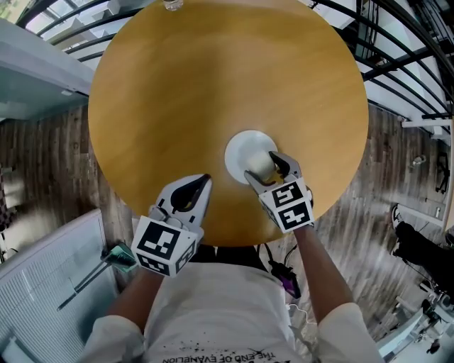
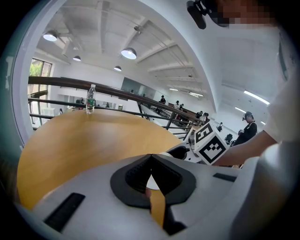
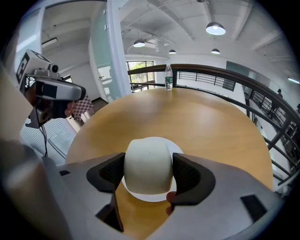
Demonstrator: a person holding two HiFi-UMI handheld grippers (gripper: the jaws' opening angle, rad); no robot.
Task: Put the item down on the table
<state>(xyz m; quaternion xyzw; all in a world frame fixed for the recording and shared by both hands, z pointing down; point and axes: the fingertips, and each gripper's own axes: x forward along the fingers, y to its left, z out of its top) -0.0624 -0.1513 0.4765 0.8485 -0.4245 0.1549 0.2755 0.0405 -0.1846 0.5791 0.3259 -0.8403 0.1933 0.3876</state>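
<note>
A white dome-shaped item [image 1: 260,164] [image 3: 148,165] sits between the jaws of my right gripper [image 1: 267,166] [image 3: 148,164], which is shut on its two sides. The item is over the near right part of a white round plate [image 1: 240,150] [image 3: 182,151] on the round wooden table [image 1: 213,78]. Whether the item rests on the plate or hangs just above it cannot be told. My left gripper [image 1: 203,181] [image 2: 151,156] is shut and holds nothing, over the table's near edge, left of the plate.
A clear water bottle [image 1: 172,3] [image 2: 90,99] [image 3: 168,77] stands at the table's far edge. Dark railings [image 1: 404,64] curve round behind and right of the table. A white panel [image 1: 42,298] stands on the wood floor at the lower left.
</note>
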